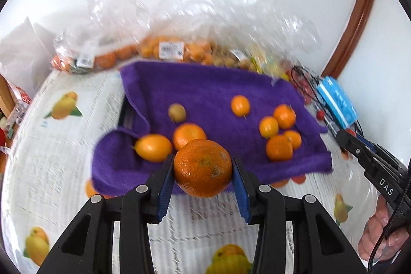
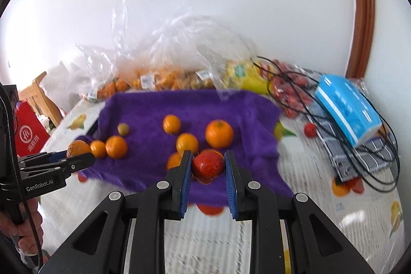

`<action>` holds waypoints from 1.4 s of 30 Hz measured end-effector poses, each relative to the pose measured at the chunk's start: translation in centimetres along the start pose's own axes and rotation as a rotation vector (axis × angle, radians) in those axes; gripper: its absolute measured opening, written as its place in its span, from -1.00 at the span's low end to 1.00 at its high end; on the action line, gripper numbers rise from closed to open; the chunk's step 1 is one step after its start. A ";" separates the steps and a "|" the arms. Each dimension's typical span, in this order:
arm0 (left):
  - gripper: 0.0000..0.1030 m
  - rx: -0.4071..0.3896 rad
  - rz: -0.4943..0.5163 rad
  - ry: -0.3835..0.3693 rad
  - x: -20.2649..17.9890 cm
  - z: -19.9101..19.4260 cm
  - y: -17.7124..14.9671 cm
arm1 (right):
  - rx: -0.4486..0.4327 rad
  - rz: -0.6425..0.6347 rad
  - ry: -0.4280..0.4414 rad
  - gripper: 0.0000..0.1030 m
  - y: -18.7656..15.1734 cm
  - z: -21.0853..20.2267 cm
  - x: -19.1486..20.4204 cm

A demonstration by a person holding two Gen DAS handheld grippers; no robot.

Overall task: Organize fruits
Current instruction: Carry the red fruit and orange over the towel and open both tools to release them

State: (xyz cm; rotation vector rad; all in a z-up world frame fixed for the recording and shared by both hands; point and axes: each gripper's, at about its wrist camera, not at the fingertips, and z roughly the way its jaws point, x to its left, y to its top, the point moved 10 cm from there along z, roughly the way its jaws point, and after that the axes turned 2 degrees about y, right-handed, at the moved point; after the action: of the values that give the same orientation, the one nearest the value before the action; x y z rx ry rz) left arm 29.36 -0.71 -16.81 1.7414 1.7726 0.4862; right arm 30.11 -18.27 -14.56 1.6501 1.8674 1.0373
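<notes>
The left gripper (image 1: 203, 167) has its blue pads pressed on a dimpled round orange mandarin (image 1: 203, 168), lifted clear of the purple fleecy towel (image 1: 205, 91) beyond its fingertips. The right gripper (image 2: 208, 166) is clamped on a small glossy red tomato-like fruit (image 2: 208, 165) above the same towel. Ahead of both grippers, loose orange citrus fruits (image 1: 278, 131) and one small greenish fruit (image 1: 177, 112) lie scattered on the towel; farther ahead are clear plastic bags of fruit (image 1: 169, 50). Right of the right gripper lies a light-blue box (image 2: 346, 107).
</notes>
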 end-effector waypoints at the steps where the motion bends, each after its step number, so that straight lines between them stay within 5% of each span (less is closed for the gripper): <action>1: -0.22 -0.007 -0.002 0.004 0.2 -0.2 0.5 | -0.002 0.000 0.003 -0.52 0.3 0.1 0.2; 42: -0.22 -0.094 -0.054 0.036 2.8 -6.1 6.0 | -0.050 -0.017 0.022 -0.52 7.2 -2.5 4.4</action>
State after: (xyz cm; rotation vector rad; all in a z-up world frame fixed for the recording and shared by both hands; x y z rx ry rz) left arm 30.13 3.42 -8.83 1.6257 1.7878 0.5711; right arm 32.02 -14.57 -6.77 1.5979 1.8504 1.0904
